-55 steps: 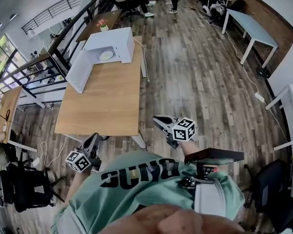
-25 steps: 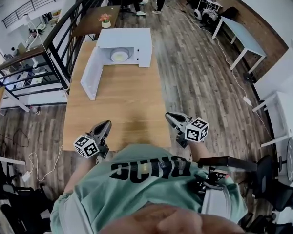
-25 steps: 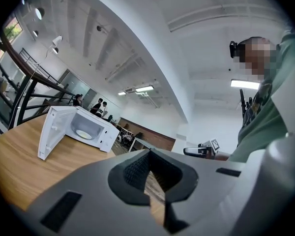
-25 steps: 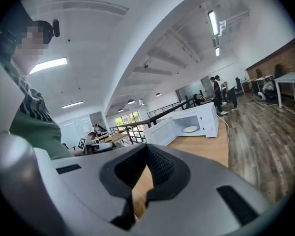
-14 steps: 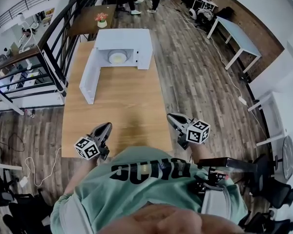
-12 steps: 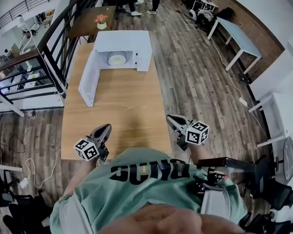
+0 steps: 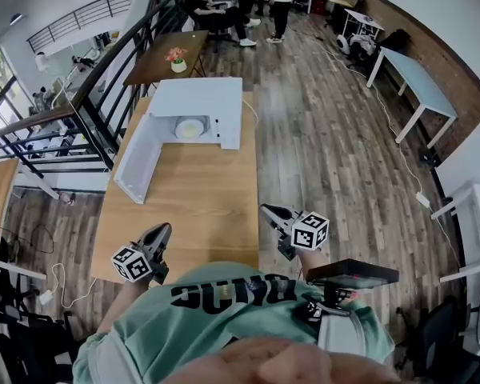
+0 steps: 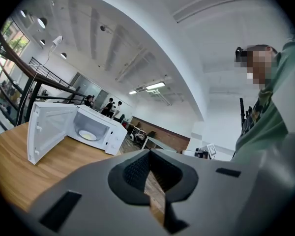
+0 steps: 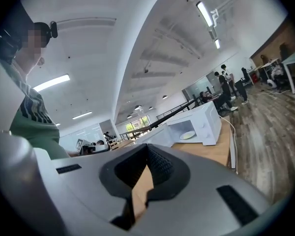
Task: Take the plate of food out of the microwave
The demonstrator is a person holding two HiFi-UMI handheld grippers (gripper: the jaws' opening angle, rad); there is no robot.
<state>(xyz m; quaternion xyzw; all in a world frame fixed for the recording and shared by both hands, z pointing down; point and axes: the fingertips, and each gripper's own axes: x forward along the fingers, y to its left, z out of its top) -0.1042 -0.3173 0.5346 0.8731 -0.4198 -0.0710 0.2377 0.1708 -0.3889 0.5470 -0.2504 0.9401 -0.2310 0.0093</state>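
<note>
— Surface first: what is it?
— One long wooden table of bare light planks, running from 6 to 12 o'clock in the head view. Around it is a big open room with a wood-plank floor, a black railing along 10 o'clock, and white walls. The gripper views show strip lights on the ceiling.
— What stands on it?
— One white microwave at the 12 o'clock end, its door swung wide toward 9 o'clock. Inside the cavity sits one plate of food, pale and round. What the food is I cannot tell.
— Other furniture?
— One dark table beyond the microwave at 12 o'clock, carrying one flower pot. One pale table stands at 2 o'clock. A few people are far off at 12 o'clock, too small to count surely.
— And the grippers?
— Two. The left gripper is at 7 o'clock over the table's near edge, and the right gripper is at 5 o'clock just beside the near corner. Each bears one marker cube, so two cubes. Both grippers are well apart from the microwave. The person's green shirt fills 6 o'clock.
— Jaws?
— Both pairs are pressed together with nothing between them. Only table wood shows through the gap behind the pads.
</note>
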